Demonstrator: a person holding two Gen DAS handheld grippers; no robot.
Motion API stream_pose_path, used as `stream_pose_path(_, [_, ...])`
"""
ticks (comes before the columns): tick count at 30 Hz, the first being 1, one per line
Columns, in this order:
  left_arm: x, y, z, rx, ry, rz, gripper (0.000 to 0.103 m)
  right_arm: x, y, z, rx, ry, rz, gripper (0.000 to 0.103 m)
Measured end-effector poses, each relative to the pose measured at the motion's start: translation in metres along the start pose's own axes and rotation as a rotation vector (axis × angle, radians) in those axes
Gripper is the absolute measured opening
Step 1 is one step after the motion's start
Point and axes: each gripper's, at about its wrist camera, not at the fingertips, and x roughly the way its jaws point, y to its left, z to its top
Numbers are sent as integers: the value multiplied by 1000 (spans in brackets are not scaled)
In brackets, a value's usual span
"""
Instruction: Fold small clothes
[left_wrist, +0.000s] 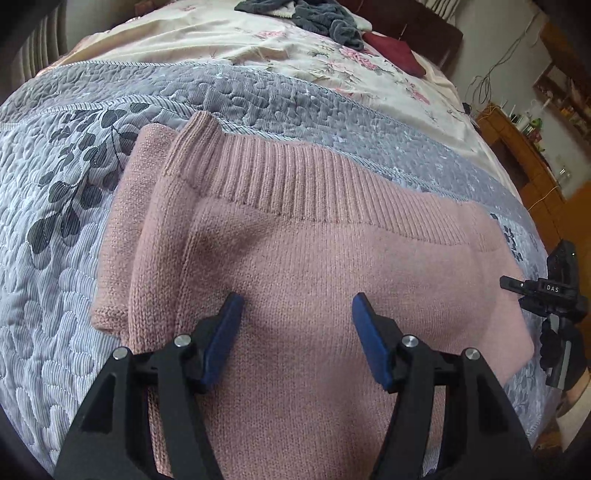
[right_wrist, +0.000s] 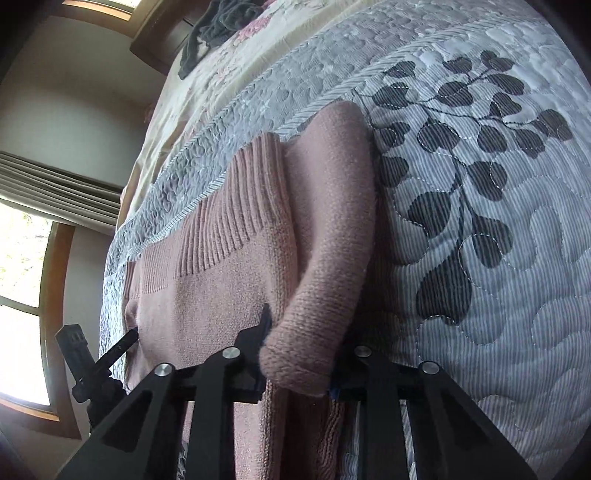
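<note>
A pink knit sweater (left_wrist: 314, 277) lies flat on the grey quilted bedspread (left_wrist: 55, 258), its ribbed hem (left_wrist: 295, 181) on the far side. One folded-in sleeve (left_wrist: 125, 229) lies along its left edge. My left gripper (left_wrist: 297, 314) hovers open over the sweater's middle, blue pads (left_wrist: 225, 332) wide apart and nothing between them. In the right wrist view, my right gripper (right_wrist: 299, 343) is shut on the sleeve's cuff end (right_wrist: 306, 354) at the sweater's (right_wrist: 221, 295) right edge; the cuff hides one finger. The right gripper (left_wrist: 554, 291) also shows at the left wrist view's right edge.
A floral cream sheet (left_wrist: 258, 40) covers the far part of the bed, with dark grey clothes (left_wrist: 317, 18) and a maroon item (left_wrist: 395, 51) on it. A wooden cabinet (left_wrist: 517, 147) stands to the right. Windows (right_wrist: 22, 295) are on the left wall.
</note>
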Motion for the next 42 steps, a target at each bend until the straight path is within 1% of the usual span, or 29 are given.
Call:
stream_pose_path(5, [4,-4,-1,41,-1,23,62,2,0,-2,14,-8,-7,23])
stream_pose_path(8, [5,-2,-1,27,-4,12,62,-3,3,-3,22,-10,-15,22])
stream_pose_path(10, [0,0,1,5,-2,-2,62,-11,11,-2,32,-20,19,21])
stream_pose_path(13, [-14,3,1,-26,-9,-28,62,-26,41,3,-13,-24,52,21])
stream_pose_path(18, [-40,1,-1,-6,-43,-56,62,-33,121,7,-184,-8,67,20])
stream_pose_path(22, [-56,-3,0,5,-61,-98,62,-17,182,-3,-309,31,58,20])
stream_pose_path(25, [-62,-4,0,-6,-64,-132,62,6,218,-17,-406,75,16,20])
stream_pose_path(29, [-63,-2,-2,-38,-61,-175,62,45,242,-32,-477,133,-75,20])
stream_pose_path(33, [-62,4,-4,-87,-64,-216,62,73,253,-45,-530,173,-129,22])
stream_pose_path(35, [-60,9,-4,-118,-58,-234,62,84,252,-49,-526,198,-142,25])
stream_pose_path(36, [-59,10,-5,-129,-57,-238,62,88,251,-51,-515,213,-137,32])
stream_pose_path(38, [-57,14,-6,-155,-51,-251,62,92,244,-50,-462,246,-83,52])
stream_pose_path(40, [-56,17,-8,-180,-44,-273,62,90,239,-47,-392,279,-18,57])
stream_pose_path(42, [-55,19,-9,-197,-42,-287,62,77,238,-44,-369,273,18,57])
